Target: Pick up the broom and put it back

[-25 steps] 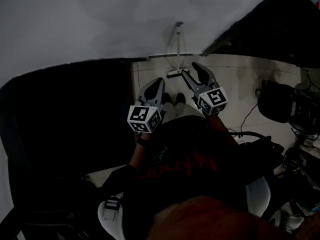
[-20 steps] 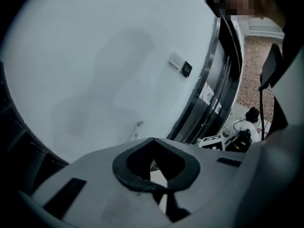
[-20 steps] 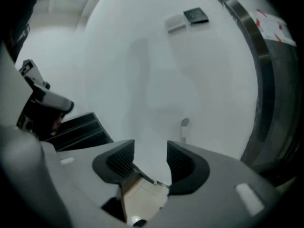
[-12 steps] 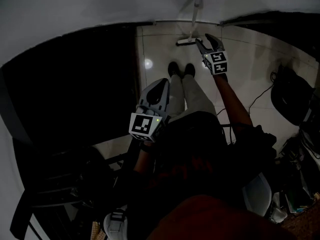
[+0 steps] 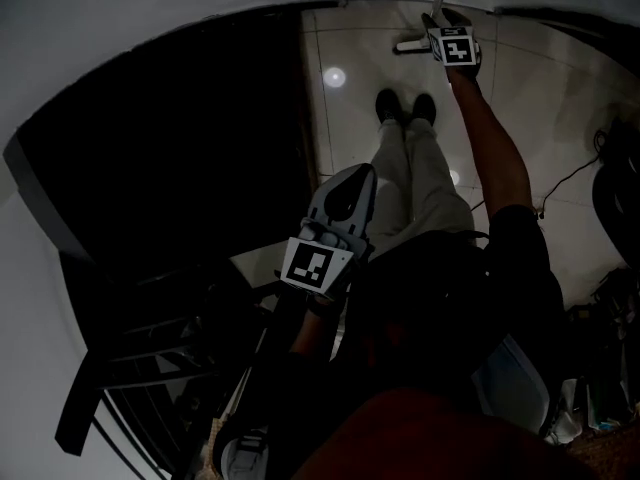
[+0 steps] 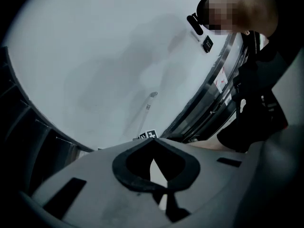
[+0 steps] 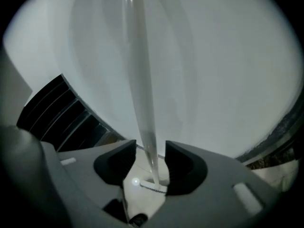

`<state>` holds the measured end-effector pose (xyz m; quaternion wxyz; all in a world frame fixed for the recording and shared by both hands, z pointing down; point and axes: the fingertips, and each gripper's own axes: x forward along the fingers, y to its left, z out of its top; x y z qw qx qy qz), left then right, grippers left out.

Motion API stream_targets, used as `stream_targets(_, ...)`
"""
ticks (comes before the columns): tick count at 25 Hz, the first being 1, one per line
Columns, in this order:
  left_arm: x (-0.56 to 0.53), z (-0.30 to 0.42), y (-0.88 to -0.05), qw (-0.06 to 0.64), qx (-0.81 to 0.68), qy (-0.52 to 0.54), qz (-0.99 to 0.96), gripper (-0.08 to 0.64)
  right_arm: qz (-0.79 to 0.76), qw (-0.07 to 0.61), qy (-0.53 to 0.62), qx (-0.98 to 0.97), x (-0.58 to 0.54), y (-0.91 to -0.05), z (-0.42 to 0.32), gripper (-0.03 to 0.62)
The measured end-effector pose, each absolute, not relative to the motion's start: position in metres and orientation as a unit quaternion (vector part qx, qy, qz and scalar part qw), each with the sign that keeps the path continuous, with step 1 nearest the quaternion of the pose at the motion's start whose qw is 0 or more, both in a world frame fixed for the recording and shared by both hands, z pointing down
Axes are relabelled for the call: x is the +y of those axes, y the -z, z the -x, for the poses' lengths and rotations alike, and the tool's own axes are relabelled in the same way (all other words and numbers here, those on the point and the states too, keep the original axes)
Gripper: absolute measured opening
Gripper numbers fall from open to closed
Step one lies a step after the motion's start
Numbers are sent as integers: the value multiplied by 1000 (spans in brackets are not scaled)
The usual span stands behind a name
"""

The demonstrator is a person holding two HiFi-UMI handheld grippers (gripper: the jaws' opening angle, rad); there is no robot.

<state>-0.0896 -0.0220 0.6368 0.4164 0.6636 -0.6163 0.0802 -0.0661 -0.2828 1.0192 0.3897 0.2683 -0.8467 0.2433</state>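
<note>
- The broom (image 5: 415, 46) stands at the far end of the scene. Its head is on the pale tiled floor (image 5: 560, 118) and its handle leans up against the white wall (image 5: 150, 28).
- The right hand-held gripper (image 5: 437, 18) is stretched out on a straight arm to the low part of the handle, just above the broom head.
- In the right gripper view the right hand-held gripper (image 7: 151, 146) has its jaws spread, with the pale handle of the broom (image 7: 140, 80) running up between them. A gap shows on either side of the handle, so neither pad presses on it.
- The left hand-held gripper (image 5: 362, 173) hangs near the person's body, well apart from the broom, and points toward the far wall.
- In the left gripper view the left hand-held gripper (image 6: 153, 140) has its jaw tips pressed together and pinches nothing.
- The person's dark shoes (image 5: 405, 106) stand on the tiles, just near of the broom head.
- A large dark piece of furniture (image 5: 170, 168) fills the left of the head view; what it is cannot be told.
</note>
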Motion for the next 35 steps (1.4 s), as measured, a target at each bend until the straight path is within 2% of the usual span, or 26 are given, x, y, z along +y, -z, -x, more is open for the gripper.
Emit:
stream_targets(2, -29, 90, -632, 407, -611, -79, -674, 6, -273, 377, -235, -853, -293, -1015, 69, 92)
stream_targets(6, -35, 85, -616, 385, -602, -74, -696, 6, -270, 382, -210, -859, -281, -991, 61, 89)
stream_targets(14, -40, 89, -593, 349, -583, -52, -732, 6, -269, 383, -133, -874, -174, -893, 19, 87)
stream_targets(24, -98, 100, -508, 226, -557, -46, -798, 6, -322, 249, -69, -911, -179, -634, 18, 89)
stream_targets(30, -80, 92, -455, 189, -552, -48, -811, 6, -304, 149, -52, -939, -139, -493, 5, 89)
stream_targets(35, -77, 86, -432, 170, -540, -37, -824, 6, -318, 97, -43, -942, -124, -419, -21, 91)
